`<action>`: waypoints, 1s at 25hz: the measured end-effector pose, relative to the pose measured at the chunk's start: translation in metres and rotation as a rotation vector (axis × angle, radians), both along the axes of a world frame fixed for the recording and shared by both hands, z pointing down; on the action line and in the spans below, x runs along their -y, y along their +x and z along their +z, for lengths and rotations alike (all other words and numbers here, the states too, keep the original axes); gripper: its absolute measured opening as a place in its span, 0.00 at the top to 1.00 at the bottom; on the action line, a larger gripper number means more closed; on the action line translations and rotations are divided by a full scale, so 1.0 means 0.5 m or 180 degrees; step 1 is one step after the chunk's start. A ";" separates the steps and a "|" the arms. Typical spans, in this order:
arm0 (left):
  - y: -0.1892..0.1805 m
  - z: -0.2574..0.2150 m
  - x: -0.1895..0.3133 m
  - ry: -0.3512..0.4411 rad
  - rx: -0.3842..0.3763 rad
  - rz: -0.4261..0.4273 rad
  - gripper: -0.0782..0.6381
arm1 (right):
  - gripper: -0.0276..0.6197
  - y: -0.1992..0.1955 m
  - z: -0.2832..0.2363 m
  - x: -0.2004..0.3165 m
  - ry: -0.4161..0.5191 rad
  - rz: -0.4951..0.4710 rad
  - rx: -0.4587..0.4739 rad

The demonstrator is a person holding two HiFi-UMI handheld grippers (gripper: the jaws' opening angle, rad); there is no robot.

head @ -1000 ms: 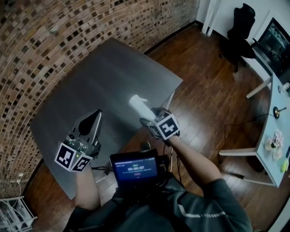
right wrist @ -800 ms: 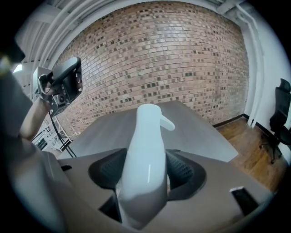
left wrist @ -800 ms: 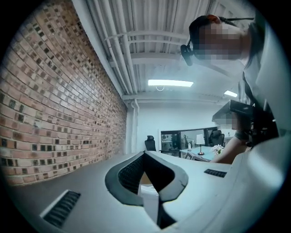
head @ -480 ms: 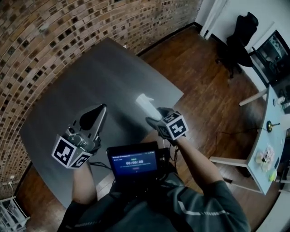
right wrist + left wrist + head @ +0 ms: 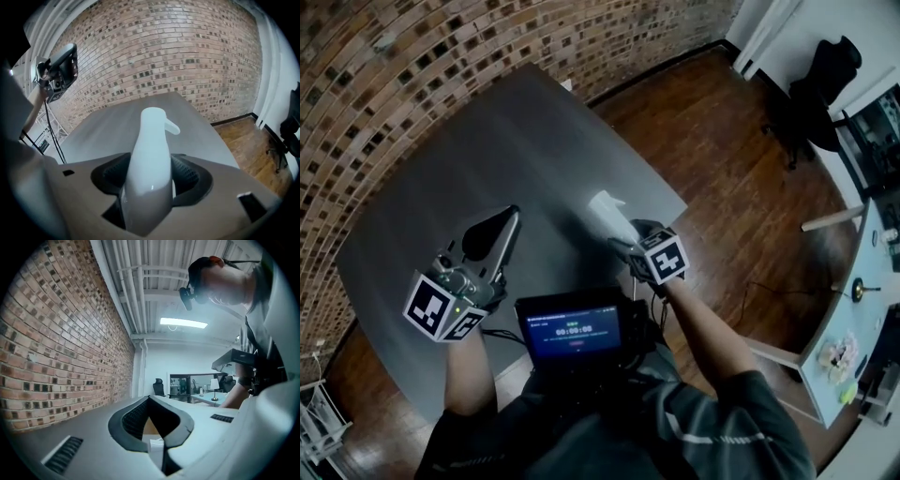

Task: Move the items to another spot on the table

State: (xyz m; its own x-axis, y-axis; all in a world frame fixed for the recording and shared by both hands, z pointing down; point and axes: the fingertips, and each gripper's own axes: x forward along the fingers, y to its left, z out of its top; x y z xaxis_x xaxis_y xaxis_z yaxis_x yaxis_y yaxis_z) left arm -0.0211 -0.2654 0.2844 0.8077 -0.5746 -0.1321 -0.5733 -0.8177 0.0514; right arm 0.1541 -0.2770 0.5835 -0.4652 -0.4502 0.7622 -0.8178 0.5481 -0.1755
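1. Step in hand, as I read it: the carry. The right gripper [image 5: 626, 242] has a white spray bottle [image 5: 607, 208] clamped between its pads. The jaws stand fairly wide because the bottle's body fills the gap, and both pads press on its sides.
2. The bottle sticks out forward of the claw, spray head at the far end. It hangs over the near right part of the grey table [image 5: 487, 150], close to the edge by the wooden floor. I can't tell whether it's touching the tabletop or hanging just above it.
3. The left gripper [image 5: 508, 219] sits over the near left part of the table. Its jaw tips meet and it has nothing in its grip.
4. Next move, my guess: pick a bare spot well in from that edge and tip the bottle so its base faces down. Then lower it until the base sits flat and only then spread the jaws. Let go at this angle and it'll probably topple or roll.
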 end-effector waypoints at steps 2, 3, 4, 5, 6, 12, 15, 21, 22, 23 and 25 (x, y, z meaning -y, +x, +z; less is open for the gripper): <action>0.014 0.002 0.015 -0.0022 0.0044 -0.0081 0.90 | 0.53 0.007 0.025 0.009 -0.0065 -0.0073 -0.0006; 0.020 0.001 0.021 -0.0031 0.0066 -0.0119 0.90 | 0.53 0.006 0.033 0.016 -0.0087 -0.0110 -0.0003; 0.024 0.000 0.028 -0.0037 0.0092 -0.0159 0.90 | 0.53 0.004 0.038 0.023 -0.0106 -0.0143 0.0007; 0.028 -0.001 0.035 -0.0040 0.0122 -0.0200 0.90 | 0.53 0.002 0.044 0.030 -0.0128 -0.0169 0.0018; 0.032 -0.002 0.041 -0.0042 0.0150 -0.0244 0.90 | 0.53 0.001 0.050 0.036 -0.0154 -0.0191 0.0028; 0.058 0.003 0.076 -0.0109 0.0227 -0.0421 0.90 | 0.53 0.023 0.109 0.061 -0.0259 -0.0249 -0.0049; 0.069 0.008 0.084 -0.0139 0.0273 -0.0441 0.90 | 0.53 0.032 0.135 0.070 -0.0293 -0.0224 -0.0075; 0.076 0.011 0.103 -0.0161 0.0283 -0.0489 0.90 | 0.53 0.034 0.159 0.071 -0.0337 -0.0244 -0.0100; 0.077 0.013 0.104 -0.0173 0.0280 -0.0494 0.90 | 0.53 0.033 0.160 0.070 -0.0339 -0.0247 -0.0099; 0.079 0.015 0.105 -0.0184 0.0278 -0.0494 0.90 | 0.53 0.031 0.162 0.070 -0.0345 -0.0250 -0.0099; 0.085 0.016 0.107 -0.0180 0.0274 -0.0493 0.90 | 0.53 0.027 0.165 0.067 -0.0373 -0.0250 -0.0096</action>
